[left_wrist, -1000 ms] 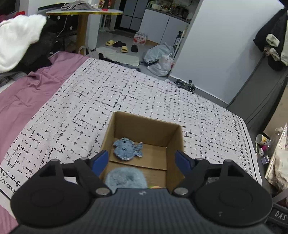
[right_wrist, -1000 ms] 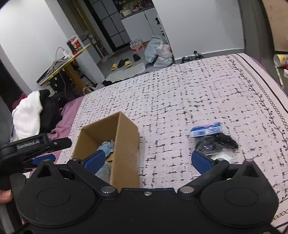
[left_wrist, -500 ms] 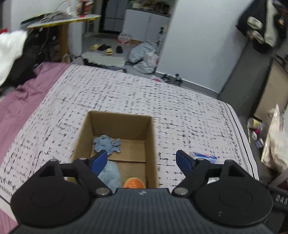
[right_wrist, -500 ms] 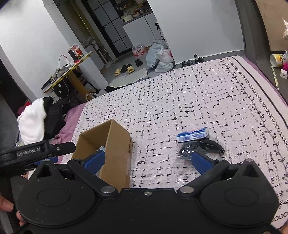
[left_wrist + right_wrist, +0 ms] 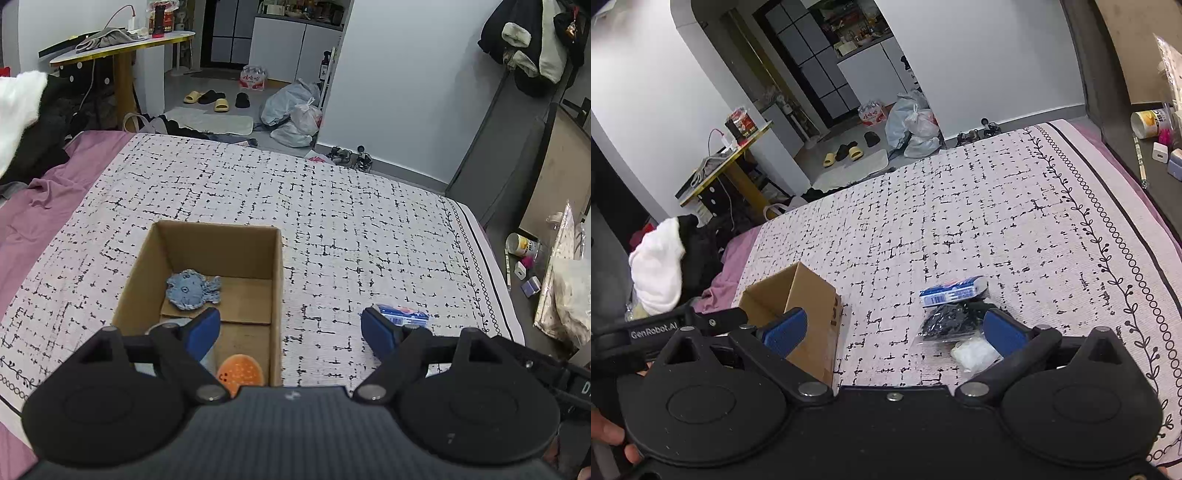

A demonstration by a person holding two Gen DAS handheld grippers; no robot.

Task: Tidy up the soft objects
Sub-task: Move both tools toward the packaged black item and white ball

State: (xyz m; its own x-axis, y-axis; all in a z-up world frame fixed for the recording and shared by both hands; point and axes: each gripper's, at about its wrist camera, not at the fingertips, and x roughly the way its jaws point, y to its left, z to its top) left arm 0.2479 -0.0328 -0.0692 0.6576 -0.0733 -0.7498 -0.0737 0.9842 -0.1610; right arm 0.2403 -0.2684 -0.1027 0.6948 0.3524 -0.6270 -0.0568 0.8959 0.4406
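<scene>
An open cardboard box (image 5: pixel 277 266) stands on the bed; it also shows in the right wrist view (image 5: pixel 812 295). Inside lie a blue plush fish (image 5: pixel 192 290) and an orange soft toy (image 5: pixel 240 373). A blue and white tissue pack (image 5: pixel 402 314) lies right of the box, and in the right wrist view (image 5: pixel 953 291) a black bagged item (image 5: pixel 945 317) and a white soft bundle (image 5: pixel 975 354) lie beside it. My left gripper (image 5: pixel 291 328) is open and empty over the box's right wall. My right gripper (image 5: pixel 892 326) is open and empty above the bed between box and bags.
The bed has a white black-flecked cover (image 5: pixel 332 206) over a purple sheet (image 5: pixel 33 206). A white and black clothes pile (image 5: pixel 665 266) sits at the bed's left. A dark headboard ledge (image 5: pixel 1152 155) with small items runs along the right. Floor clutter lies beyond the bed.
My left gripper has drawn back and shifted right, from over the box to its right wall; the tissue pack came into its view. My right gripper has risen and pulled back a little.
</scene>
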